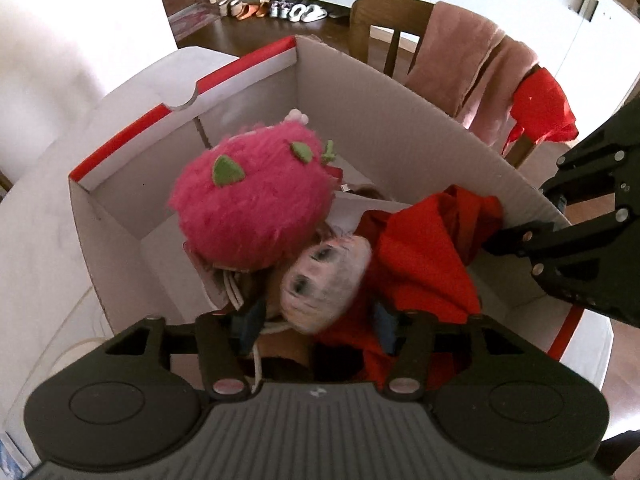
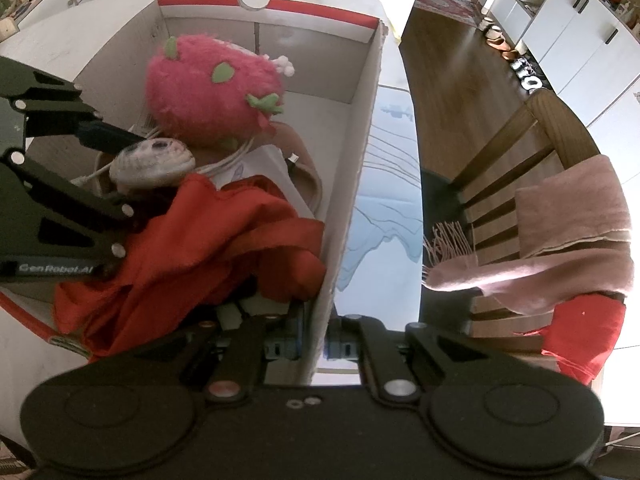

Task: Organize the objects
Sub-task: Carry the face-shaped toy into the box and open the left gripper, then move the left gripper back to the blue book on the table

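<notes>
One fuzzy pink plush point(image 1: 250, 204), crumpled red cloth point(image 1: 424, 256), cardboard box point(image 1: 400, 96)

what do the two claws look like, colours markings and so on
Both are matte black plastic linkages with silver rivet pins and blue finger pads. The left claw sits on a grey ribbed body flanked by two round black discs; the right claw has the same discs. White "GenRobot.AI" lettering shows on the left claw's side in the right wrist view. No cables or sleeves are visible.

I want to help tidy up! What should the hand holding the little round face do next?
Probably open and let go. The left gripper holds the small doll head already inside the box, beside the pink plush and red cloth.
</notes>
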`<state>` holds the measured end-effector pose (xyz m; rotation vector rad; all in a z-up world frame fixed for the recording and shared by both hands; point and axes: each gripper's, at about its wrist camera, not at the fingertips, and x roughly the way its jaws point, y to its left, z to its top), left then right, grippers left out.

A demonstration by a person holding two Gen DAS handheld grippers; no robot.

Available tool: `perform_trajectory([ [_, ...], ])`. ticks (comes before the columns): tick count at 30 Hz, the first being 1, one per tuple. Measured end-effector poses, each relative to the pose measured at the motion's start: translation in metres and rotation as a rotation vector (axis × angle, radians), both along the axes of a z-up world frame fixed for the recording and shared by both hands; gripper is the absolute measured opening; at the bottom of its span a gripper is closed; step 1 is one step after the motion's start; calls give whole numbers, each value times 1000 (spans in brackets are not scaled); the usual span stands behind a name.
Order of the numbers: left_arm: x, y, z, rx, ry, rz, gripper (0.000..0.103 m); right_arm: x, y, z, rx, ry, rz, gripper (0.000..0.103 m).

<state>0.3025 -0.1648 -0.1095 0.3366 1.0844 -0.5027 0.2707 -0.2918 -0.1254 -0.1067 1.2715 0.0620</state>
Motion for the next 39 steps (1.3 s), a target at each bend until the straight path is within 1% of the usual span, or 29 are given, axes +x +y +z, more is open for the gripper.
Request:
perform_trajectory([
  [4, -3, 7, 5, -25, -6, 20, 63, 2, 4, 0, -1, -1, 1, 7],
  [12, -14, 26, 21, -88, -28, 65, 63, 2, 4, 0, -2, -1, 2, 7],
  [20, -31, 50, 48, -157, -62, 112, 63, 3, 5, 1, -4, -2, 3, 7],
  [22, -33, 59, 56, -191, -68, 130, 63, 3, 5, 1, -3, -2, 3, 7],
  [28, -44, 82, 74, -235, -99, 194, 63, 4, 7, 1, -3, -1, 2, 7],
  [29, -46, 87, 76, -238, -104, 202, 63, 3, 4, 1, -3, -2, 4, 7],
  [31, -50, 98, 80, -236, -117, 227, 72, 3, 4, 1, -2, -2, 3, 7],
  [33, -54, 110, 82, -231, -133, 255, 75, 3, 4, 1, -2, -3, 3, 7],
  [36, -58, 136, 82, -217, -143, 317, 80, 3, 5, 1, -4, -2, 3, 7],
  [39, -60, 164, 80, -191, -154, 392, 80, 5, 7, 2, -7, 0, 4, 7],
])
